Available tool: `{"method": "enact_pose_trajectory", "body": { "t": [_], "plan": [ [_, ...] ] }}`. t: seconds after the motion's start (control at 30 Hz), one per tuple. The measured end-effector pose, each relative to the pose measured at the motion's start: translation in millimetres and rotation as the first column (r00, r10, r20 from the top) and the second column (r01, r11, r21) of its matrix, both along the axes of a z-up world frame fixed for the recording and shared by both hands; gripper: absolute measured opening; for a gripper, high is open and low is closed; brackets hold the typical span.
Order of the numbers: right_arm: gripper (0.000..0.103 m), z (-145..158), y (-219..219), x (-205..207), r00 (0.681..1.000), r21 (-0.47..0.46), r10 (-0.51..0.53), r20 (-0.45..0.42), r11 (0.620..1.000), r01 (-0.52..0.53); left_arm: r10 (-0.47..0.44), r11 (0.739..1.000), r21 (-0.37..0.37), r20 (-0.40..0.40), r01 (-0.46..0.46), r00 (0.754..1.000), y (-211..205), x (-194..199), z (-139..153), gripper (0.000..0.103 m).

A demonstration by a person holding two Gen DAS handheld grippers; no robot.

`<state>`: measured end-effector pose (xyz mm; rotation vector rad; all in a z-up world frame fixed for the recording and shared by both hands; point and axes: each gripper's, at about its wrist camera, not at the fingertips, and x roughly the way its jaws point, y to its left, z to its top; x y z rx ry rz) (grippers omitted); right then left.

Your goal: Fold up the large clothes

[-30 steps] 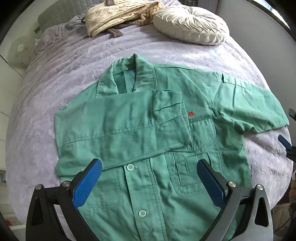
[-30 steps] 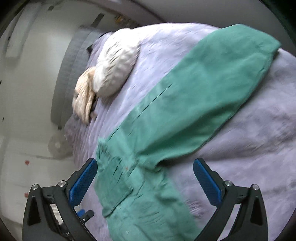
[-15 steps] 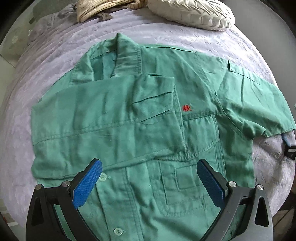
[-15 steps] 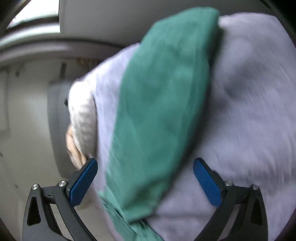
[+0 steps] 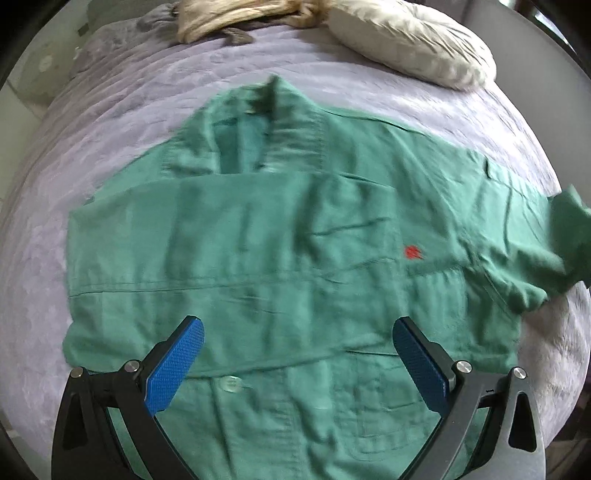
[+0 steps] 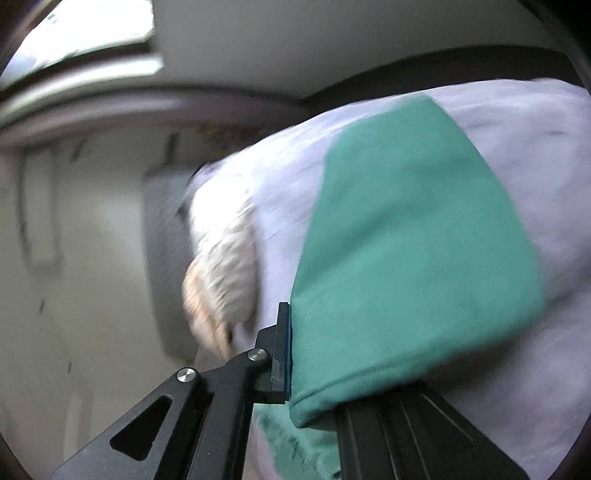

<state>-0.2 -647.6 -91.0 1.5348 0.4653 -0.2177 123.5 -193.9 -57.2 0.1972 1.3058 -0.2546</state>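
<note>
A large green button shirt (image 5: 280,258) lies front up on the lilac bed cover (image 5: 122,122). One sleeve is folded across its chest. My left gripper (image 5: 295,354) hangs open above the lower front of the shirt and holds nothing. My right gripper (image 6: 291,354) is shut on the other green sleeve (image 6: 410,251), which drapes over its right finger. That sleeve's lifted end shows at the right edge of the left wrist view (image 5: 569,229).
A cream round pillow (image 5: 410,37) and a beige knitted garment (image 5: 236,18) lie at the head of the bed. The bed's right edge (image 5: 569,332) drops off close to the shirt. A pale wall (image 6: 74,295) stands left in the right wrist view.
My right gripper has closed on the shirt's free sleeve and lifted its end. My left gripper stays open and has drifted slightly over the shirt.
</note>
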Motion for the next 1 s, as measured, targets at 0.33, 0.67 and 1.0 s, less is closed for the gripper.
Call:
{"method": "enact_pose_trajectory", "body": {
  "t": [0.33, 0.67, 1.0],
  "plan": [
    [0.004, 123, 212, 156, 0.773, -0.437, 0.632, -0.051, 0.682, -0.586, 0.162, 0.986, 0.017, 0.098, -0.165, 0.982, 106, 29, 14, 0.102],
    [0.010, -27, 431, 205, 0.435, -0.214, 0.745, -0.506, 0.381, -0.900, 0.271, 0.962, 0.018, 0.073, -0.273, 0.960, 186, 25, -18, 0.102],
    [0.012, 13, 375, 188, 0.677, -0.278, 0.586, -0.445, 0.628, -0.727, 0.293, 0.956, -0.015, 0.077, -0.293, 0.953, 220, 17, -19, 0.102]
  ]
}}
